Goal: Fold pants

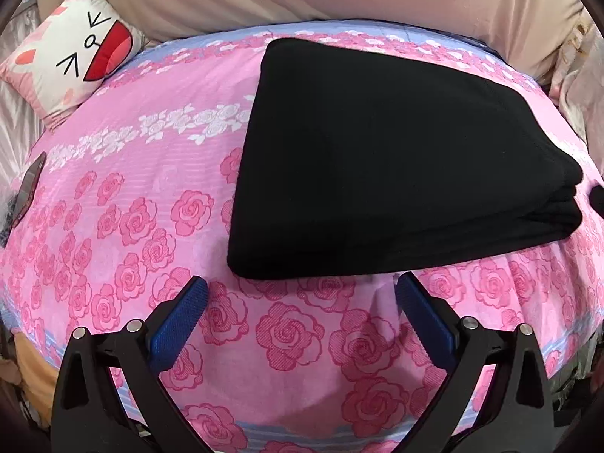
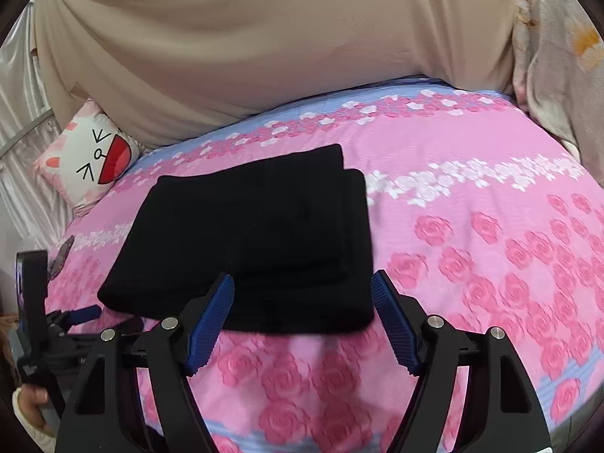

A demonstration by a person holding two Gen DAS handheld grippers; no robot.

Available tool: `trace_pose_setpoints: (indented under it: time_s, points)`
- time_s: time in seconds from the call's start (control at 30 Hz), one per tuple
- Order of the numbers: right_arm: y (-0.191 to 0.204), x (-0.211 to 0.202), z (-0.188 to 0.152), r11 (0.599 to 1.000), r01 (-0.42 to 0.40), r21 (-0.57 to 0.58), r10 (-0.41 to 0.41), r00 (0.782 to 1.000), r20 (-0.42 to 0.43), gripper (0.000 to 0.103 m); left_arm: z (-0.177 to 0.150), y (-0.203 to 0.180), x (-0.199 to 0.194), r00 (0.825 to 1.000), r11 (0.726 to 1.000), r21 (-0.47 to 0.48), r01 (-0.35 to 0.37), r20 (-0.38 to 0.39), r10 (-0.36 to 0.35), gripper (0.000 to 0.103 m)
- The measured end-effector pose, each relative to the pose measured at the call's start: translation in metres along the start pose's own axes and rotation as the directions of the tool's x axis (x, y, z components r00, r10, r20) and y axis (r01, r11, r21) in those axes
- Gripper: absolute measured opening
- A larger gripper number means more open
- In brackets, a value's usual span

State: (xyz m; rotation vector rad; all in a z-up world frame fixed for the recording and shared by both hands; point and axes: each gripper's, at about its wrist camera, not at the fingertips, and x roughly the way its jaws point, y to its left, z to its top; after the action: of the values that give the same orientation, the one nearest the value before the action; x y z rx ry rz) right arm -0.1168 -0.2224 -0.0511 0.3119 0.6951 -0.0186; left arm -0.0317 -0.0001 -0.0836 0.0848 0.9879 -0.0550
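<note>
We see left tool point(image 1: 302, 294) spread, empty, just short of folded black pants point(image 1: 392, 173) on bed point(image 1: 151, 226). Right tool point(image 2: 302, 290) spread, tips over pants' near edge, contact unclear. Fold layers lost in black; cat pillow point(image 1: 71, 49) beyond.

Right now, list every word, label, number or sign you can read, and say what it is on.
No readable text anywhere.
Cat cushion: a drawn face only, no letters.
Black pants: no label showing.
Rose bedsheet: pattern only.
Dark flat object at the bed's edge: unreadable.
</note>
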Motion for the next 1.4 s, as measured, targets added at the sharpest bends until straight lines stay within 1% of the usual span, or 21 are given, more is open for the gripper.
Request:
trace_pose_setpoints:
  time_s: [0.1,0.17,0.2,0.23,0.3,0.37,0.5,0.57,0.6,0.63,0.73,0.87,0.97,1.07,1.1,1.23,1.27,1.3,1.33,1.37,1.4]
  points:
    - [-0.004,0.012,0.007,1.0,-0.004,0.025,0.005,1.0,-0.023,0.073,0.003,0.004,-0.025,0.992,0.993,0.024,0.113,0.056,-0.114,0.098]
    - [-0.015,0.007,0.008,0.997,-0.044,0.062,0.045,0.999,-0.014,0.077,0.011,0.019,-0.045,0.966,0.973,0.002,0.233,0.111,-0.232,0.098]
    - [-0.021,0.006,0.008,0.996,-0.049,0.081,0.05,0.999,-0.016,0.087,0.015,0.027,-0.049,0.955,0.962,-0.016,0.272,0.125,-0.268,0.098]
    - [-0.027,0.006,0.009,0.994,-0.05,0.095,0.052,0.998,-0.022,0.088,0.023,0.038,-0.05,0.938,0.943,-0.047,0.329,0.132,-0.321,0.098]
    - [-0.044,0.008,0.012,0.985,-0.087,0.15,0.094,0.995,-0.038,0.088,0.04,0.065,-0.033,0.88,0.868,-0.145,0.474,0.113,-0.461,0.098]
    - [-0.059,0.012,0.013,0.965,-0.148,0.216,0.166,0.984,-0.065,0.088,0.053,0.088,0.0,0.811,0.773,-0.261,0.578,0.081,-0.579,0.098]
    - [-0.08,0.024,0.006,0.901,-0.282,0.331,0.334,0.936,-0.11,0.088,0.059,0.1,0.044,0.812,0.758,-0.367,0.539,-0.012,-0.583,0.098]
    - [-0.086,0.034,0.002,0.868,-0.319,0.381,0.393,0.909,-0.135,0.088,0.06,0.097,0.046,0.799,0.751,-0.349,0.56,-0.015,-0.602,0.098]
    - [-0.088,0.041,0.0,0.848,-0.344,0.403,0.43,0.891,-0.145,0.087,0.064,0.09,0.049,0.779,0.746,-0.33,0.578,-0.049,-0.626,0.098]
    - [-0.087,0.043,0.002,0.843,-0.363,0.397,0.447,0.883,-0.14,0.087,0.068,0.085,0.051,0.776,0.751,-0.313,0.581,-0.062,-0.627,0.098]
    - [-0.083,0.06,0.01,0.787,-0.446,0.426,0.547,0.824,-0.148,0.088,0.08,0.073,0.059,0.773,0.763,-0.274,0.585,-0.099,-0.627,0.098]
    - [-0.076,0.085,0.026,0.767,-0.476,0.429,0.591,0.785,-0.185,0.09,0.095,0.06,0.07,0.753,0.758,-0.275,0.592,-0.145,-0.641,0.098]
    - [-0.073,0.098,0.034,0.748,-0.495,0.443,0.622,0.755,-0.206,0.09,0.103,0.052,0.071,0.753,0.764,-0.277,0.583,-0.17,-0.636,0.098]
    - [-0.068,0.11,0.043,0.749,-0.499,0.435,0.632,0.735,-0.245,0.092,0.11,0.043,0.072,0.767,0.785,-0.268,0.559,-0.193,-0.612,0.098]
    - [-0.063,0.113,0.045,0.763,-0.493,0.419,0.621,0.739,-0.262,0.092,0.111,0.044,0.073,0.756,0.778,-0.261,0.572,-0.199,-0.623,0.098]
    - [-0.045,0.117,0.049,0.811,-0.466,0.354,0.566,0.777,-0.276,0.09,0.114,0.028,0.069,0.813,0.829,-0.197,0.523,-0.178,-0.555,0.098]
    - [-0.041,0.117,0.048,0.828,-0.451,0.333,0.543,0.795,-0.272,0.077,0.113,0.023,0.067,0.832,0.845,-0.171,0.507,-0.162,-0.531,0.098]
    - [-0.038,0.117,0.047,0.847,-0.427,0.318,0.512,0.816,-0.269,0.055,0.111,0.021,0.065,0.843,0.854,-0.158,0.495,-0.149,-0.516,0.098]
    - [-0.038,0.118,0.046,0.863,-0.401,0.307,0.482,0.835,-0.266,0.053,0.108,0.019,0.063,0.855,0.863,-0.149,0.483,-0.132,-0.502,0.097]
    - [-0.039,0.118,0.045,0.863,-0.399,0.311,0.48,0.84,-0.252,0.048,0.106,0.021,0.061,0.87,0.875,-0.145,0.463,-0.117,-0.479,0.088]
    - [-0.039,0.115,0.043,0.864,-0.393,0.314,0.472,0.848,-0.239,0.044,0.104,0.026,0.057,0.884,0.887,-0.138,0.441,-0.103,-0.456,0.072]
